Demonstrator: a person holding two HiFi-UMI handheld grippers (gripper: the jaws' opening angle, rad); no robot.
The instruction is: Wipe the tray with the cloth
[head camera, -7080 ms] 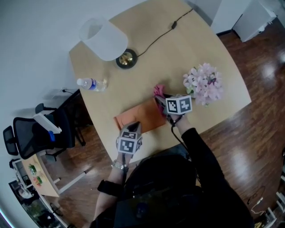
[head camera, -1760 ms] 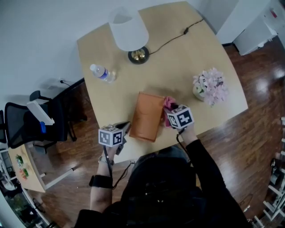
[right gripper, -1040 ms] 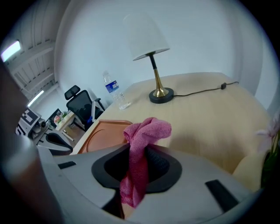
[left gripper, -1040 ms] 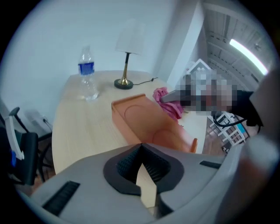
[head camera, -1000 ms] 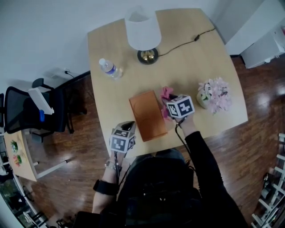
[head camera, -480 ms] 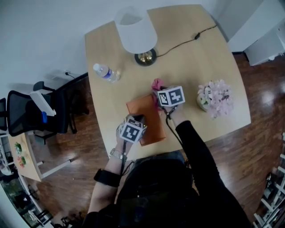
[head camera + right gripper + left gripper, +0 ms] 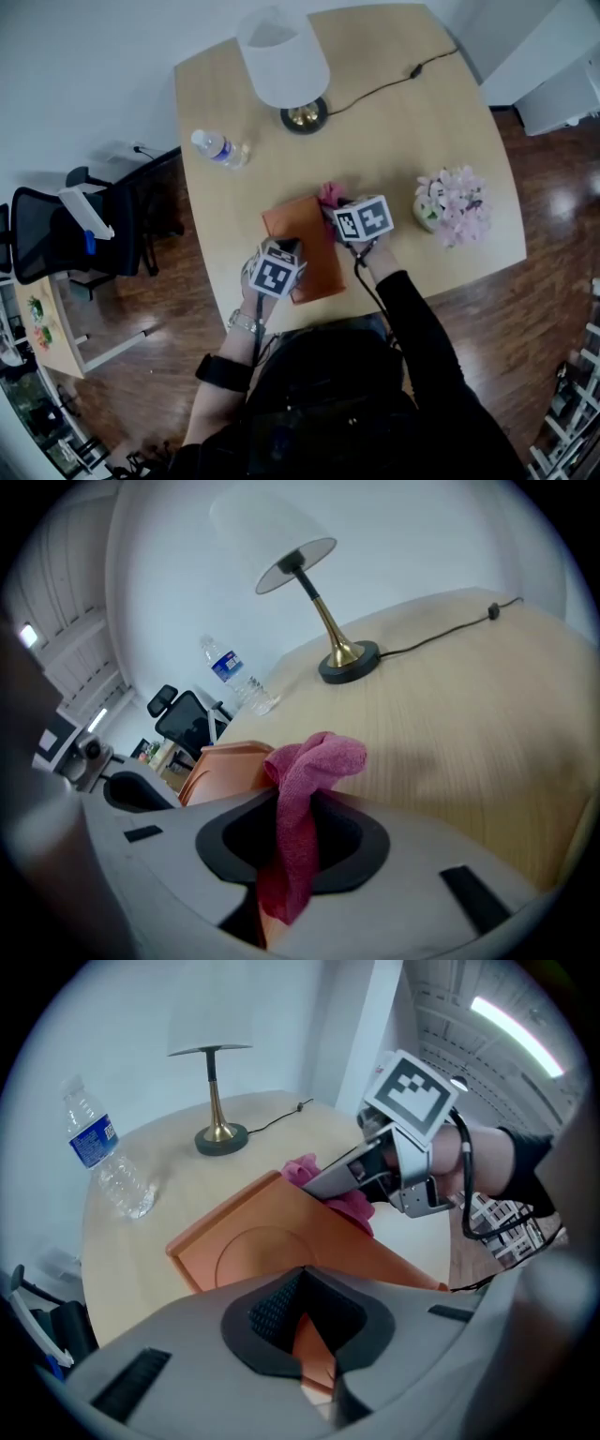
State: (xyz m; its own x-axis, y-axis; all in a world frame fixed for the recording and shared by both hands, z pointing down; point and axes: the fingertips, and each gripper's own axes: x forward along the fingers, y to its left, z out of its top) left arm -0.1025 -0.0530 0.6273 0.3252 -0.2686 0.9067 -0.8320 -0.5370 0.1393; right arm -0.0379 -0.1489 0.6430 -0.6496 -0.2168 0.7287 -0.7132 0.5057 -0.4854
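While right gripper [image 7: 286,855] clamps the pink cloth [image 7: 314,761] | left gripper [image 7: 302,1321] pinches the tray [image 7: 248,1246] edge

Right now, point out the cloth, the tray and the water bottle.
cloth [image 7: 314,761], right gripper view, bunched pink fold
tray [image 7: 244,1251], left gripper view, bare orange floor
water bottle [image 7: 220,150], head view, clear body

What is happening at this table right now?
A person at a wooden table holds a tool in each hand. The left tool is closed on the near edge of the orange tray. The right tool grips a pink cloth, bunched at the tray's right edge; whether it presses on the tray can't be told. A lamp, bottle and flowers stand elsewhere.
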